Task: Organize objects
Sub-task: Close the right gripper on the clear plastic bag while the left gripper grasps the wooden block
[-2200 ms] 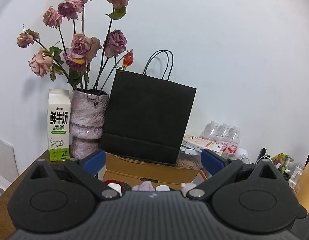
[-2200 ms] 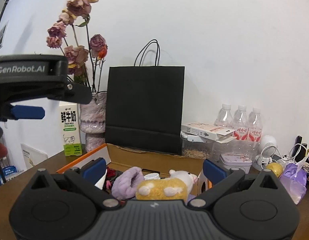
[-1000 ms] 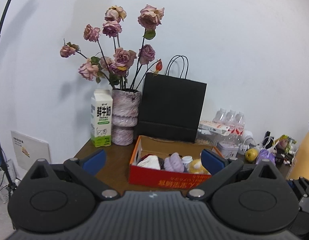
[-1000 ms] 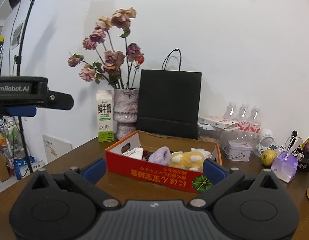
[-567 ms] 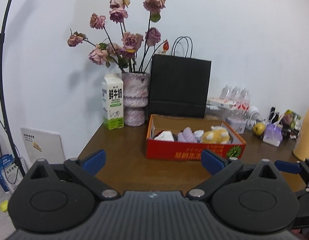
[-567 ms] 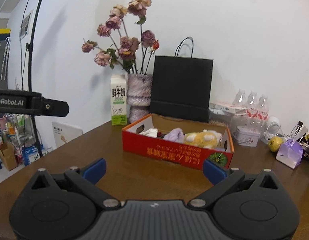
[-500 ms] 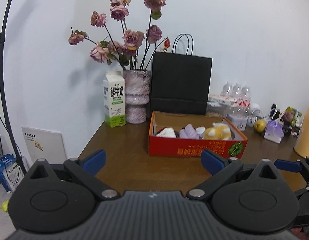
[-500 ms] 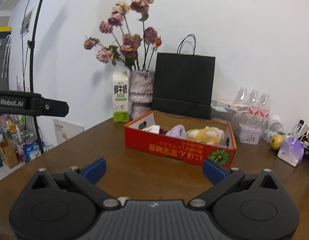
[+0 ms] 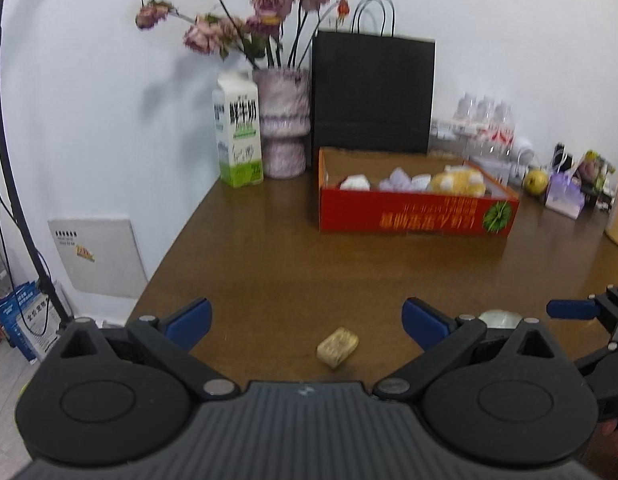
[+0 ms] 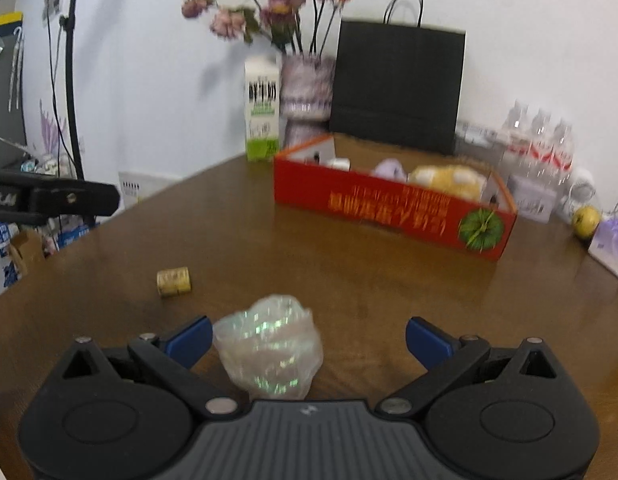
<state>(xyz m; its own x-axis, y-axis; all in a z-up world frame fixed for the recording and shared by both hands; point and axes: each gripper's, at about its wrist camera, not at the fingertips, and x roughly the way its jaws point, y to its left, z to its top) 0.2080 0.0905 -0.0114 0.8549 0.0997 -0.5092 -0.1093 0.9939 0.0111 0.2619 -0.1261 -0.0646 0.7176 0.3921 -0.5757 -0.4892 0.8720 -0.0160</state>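
Observation:
A red cardboard box [image 9: 417, 216] stands on the brown table [image 9: 269, 264] and holds a yellow plush toy [image 9: 461, 183], a lilac soft thing and white items; it also shows in the right wrist view [image 10: 389, 204]. A small gold block [image 9: 337, 347] lies on the table just in front of my open, empty left gripper [image 9: 307, 322]; in the right wrist view the gold block [image 10: 174, 281] lies to the left. A crumpled clear plastic bag [image 10: 271, 346] lies between the open fingers of my right gripper [image 10: 309, 340].
A milk carton [image 9: 239, 138], a vase of dried roses [image 9: 283, 120] and a black paper bag [image 9: 373, 96] stand by the wall. Water bottles [image 10: 541, 136], a yellow fruit [image 10: 585, 216] and a lilac pouch [image 10: 611, 244] are at the right. The table's left edge drops to the floor.
Both grippers have pulled back from the box and tilted down toward the near table. The gold block and the plastic bag have come into view. Both stay open.

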